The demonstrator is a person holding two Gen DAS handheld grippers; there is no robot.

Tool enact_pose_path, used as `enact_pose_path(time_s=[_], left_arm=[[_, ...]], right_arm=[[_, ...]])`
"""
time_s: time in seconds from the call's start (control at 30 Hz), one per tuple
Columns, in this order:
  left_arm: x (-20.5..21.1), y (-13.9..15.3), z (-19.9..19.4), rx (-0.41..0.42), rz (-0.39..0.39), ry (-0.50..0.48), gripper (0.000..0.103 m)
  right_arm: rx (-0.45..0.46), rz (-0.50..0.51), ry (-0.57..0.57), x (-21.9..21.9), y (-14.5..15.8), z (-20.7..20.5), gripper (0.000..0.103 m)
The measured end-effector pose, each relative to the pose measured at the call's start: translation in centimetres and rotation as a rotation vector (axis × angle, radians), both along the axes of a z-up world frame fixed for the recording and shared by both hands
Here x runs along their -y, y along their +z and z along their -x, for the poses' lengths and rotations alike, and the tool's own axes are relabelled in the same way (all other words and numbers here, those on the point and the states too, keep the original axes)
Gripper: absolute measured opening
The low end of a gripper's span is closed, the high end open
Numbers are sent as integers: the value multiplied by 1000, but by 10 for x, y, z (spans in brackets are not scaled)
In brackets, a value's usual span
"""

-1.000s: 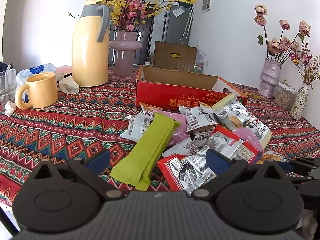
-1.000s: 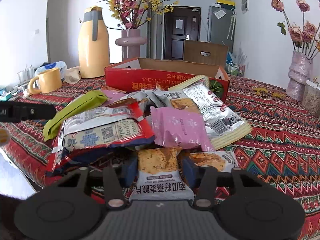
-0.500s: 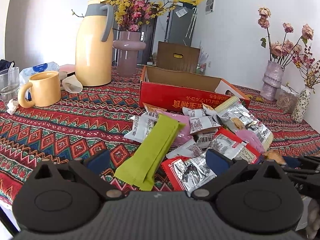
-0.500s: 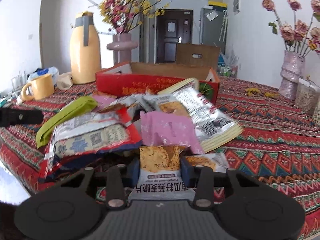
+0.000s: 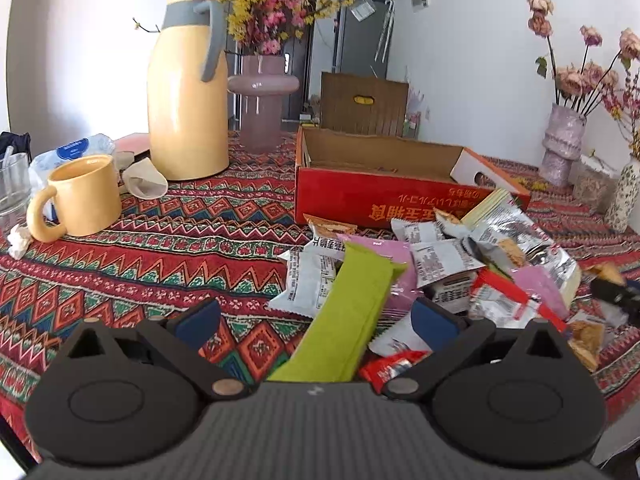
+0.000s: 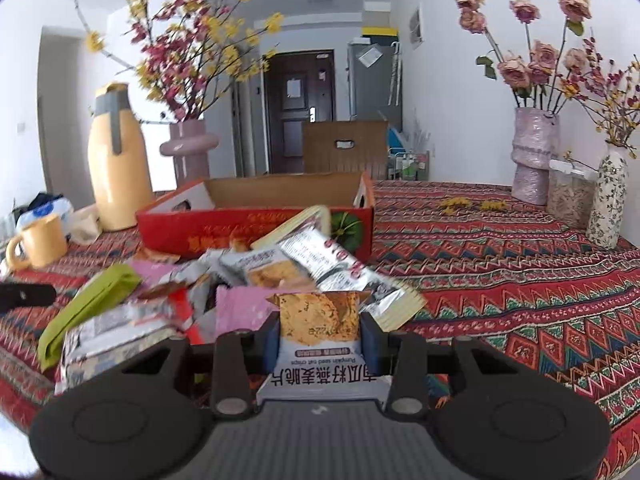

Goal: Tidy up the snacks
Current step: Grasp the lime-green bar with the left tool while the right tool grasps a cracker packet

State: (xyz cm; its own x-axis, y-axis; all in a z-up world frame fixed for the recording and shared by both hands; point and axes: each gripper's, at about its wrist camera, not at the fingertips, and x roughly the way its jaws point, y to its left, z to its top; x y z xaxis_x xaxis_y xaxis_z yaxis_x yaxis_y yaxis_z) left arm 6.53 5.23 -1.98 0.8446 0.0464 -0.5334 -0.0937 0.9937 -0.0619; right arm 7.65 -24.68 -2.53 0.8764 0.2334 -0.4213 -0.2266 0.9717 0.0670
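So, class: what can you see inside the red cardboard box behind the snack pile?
The red cardboard box shows only bare brown inner walls and part of its floor, with no snack visible. Its near wall hides the front of the floor, so that strip cannot be checked.

Both wrist cams low, close, facing snack pile (image 5: 432, 272) & red box (image 6: 256, 216).

Left gripper (image 5: 316, 318): jaws wide apart, green packet (image 5: 344, 316) lying between them, untouched.
Snack pile (image 5: 452, 264): just before red box (image 5: 384, 196).
Mug (image 5: 86, 196): far left.
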Motion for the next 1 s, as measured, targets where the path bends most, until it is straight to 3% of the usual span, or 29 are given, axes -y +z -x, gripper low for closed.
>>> enact_pose_path(time_s=[0.3, 0.5, 0.57, 0.67, 1.0], left_arm=[[-7, -17, -28, -60, 14, -54, 91], [-5, -28, -40, -110, 50, -122, 66], [-5, -32, -42, -120, 66, -140, 48], [-4, -33, -39, -111, 68, -155, 41], [-2, -15, -27, -71, 45, -144, 39]], right_arm=[[21, -21, -32, 8, 2, -10, 39], [11, -33, -46, 10, -1, -15, 39], [7, -35, -46, 10, -2, -16, 39], [-1, -39, -48, 12, -3, -18, 39], [-1, -51, -52, 15, -2, -20, 39]])
